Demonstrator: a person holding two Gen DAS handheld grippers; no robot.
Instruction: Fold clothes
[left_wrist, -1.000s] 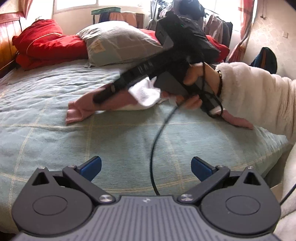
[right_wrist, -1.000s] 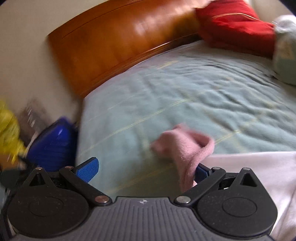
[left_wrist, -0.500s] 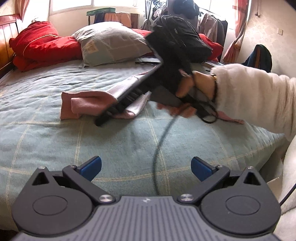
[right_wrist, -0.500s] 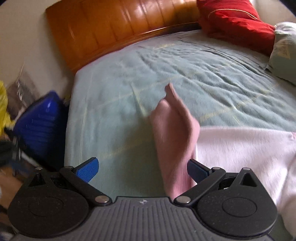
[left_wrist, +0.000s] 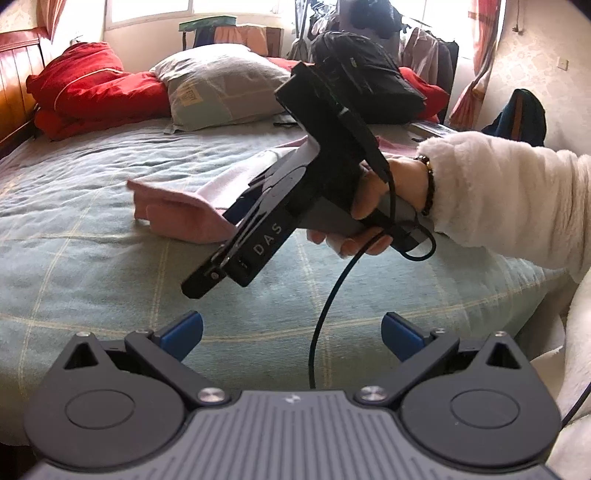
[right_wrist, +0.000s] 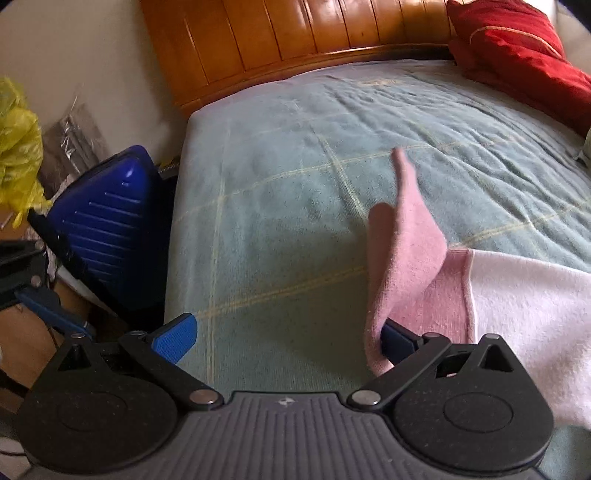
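A pink garment (left_wrist: 177, 216) lies on the green checked bedspread (left_wrist: 92, 266), with a paler part (right_wrist: 524, 295) spread beside it. Its pink sleeve (right_wrist: 402, 251) stands up in a fold and drapes over the right finger pad (right_wrist: 397, 339) of my right gripper (right_wrist: 284, 336), which is open and holds nothing. In the left wrist view the right gripper (left_wrist: 207, 284) hovers over the bed in front of the garment, held by a hand in a white fleece sleeve. My left gripper (left_wrist: 291, 330) is open and empty above the bed's near edge.
Red bedding (left_wrist: 88, 88), a grey pillow (left_wrist: 221, 92) and a black bag (left_wrist: 365, 81) lie at the far side of the bed. A wooden headboard (right_wrist: 295, 40) stands at its end. A blue suitcase (right_wrist: 107, 218) and a yellow bag (right_wrist: 18, 147) sit beside it.
The right gripper has let go of the pink sleeve, opened wide and drawn back toward me. The sleeve now lies further along the bed. The left gripper stayed open, nearly still.
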